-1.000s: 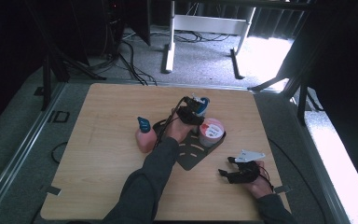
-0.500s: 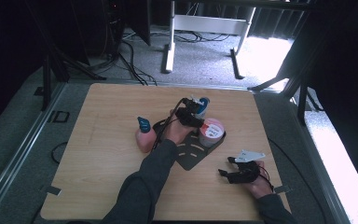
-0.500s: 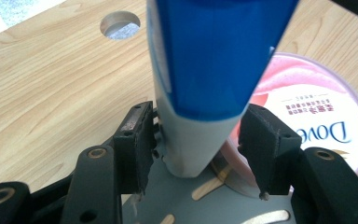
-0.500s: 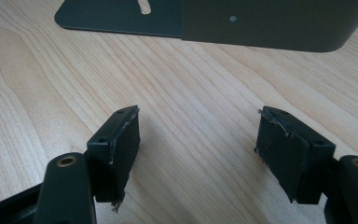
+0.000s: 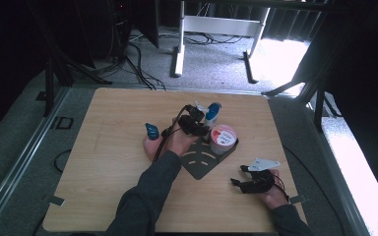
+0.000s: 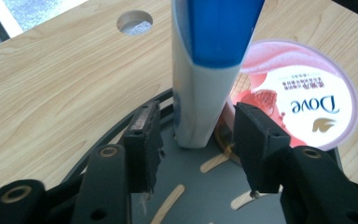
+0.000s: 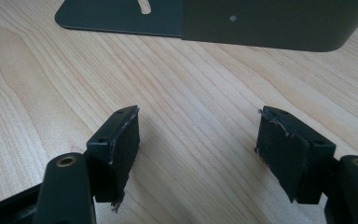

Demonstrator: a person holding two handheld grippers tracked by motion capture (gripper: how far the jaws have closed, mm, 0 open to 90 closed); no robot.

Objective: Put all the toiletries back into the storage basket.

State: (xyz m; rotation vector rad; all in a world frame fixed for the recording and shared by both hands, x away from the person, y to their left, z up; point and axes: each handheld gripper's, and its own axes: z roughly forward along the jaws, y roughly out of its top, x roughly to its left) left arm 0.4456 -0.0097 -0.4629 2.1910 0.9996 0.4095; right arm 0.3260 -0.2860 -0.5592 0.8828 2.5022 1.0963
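Left gripper [image 6: 193,137] jaws, just closing, straddled the upright tube [image 6: 205,70] without clamping it; right gripper [image 7: 196,149] was released, empty.

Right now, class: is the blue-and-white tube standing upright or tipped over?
Upright: the tube stands on its end on the dark stand, between the left gripper jaws.

At the centre of the high view, the upright white tube with a blue front panel [image 5: 212,114] stands beside the round pink ice-cream tub [image 5: 223,139], whose lid carries blue lettering and dark red fruit print. Both rest on the dark grey slotted metal plate [image 5: 202,162]. The light wooden table [image 5: 113,147] shows pale streaked grain. Left of centre lies a peach-pink bottle with a blue cap [image 5: 151,138].
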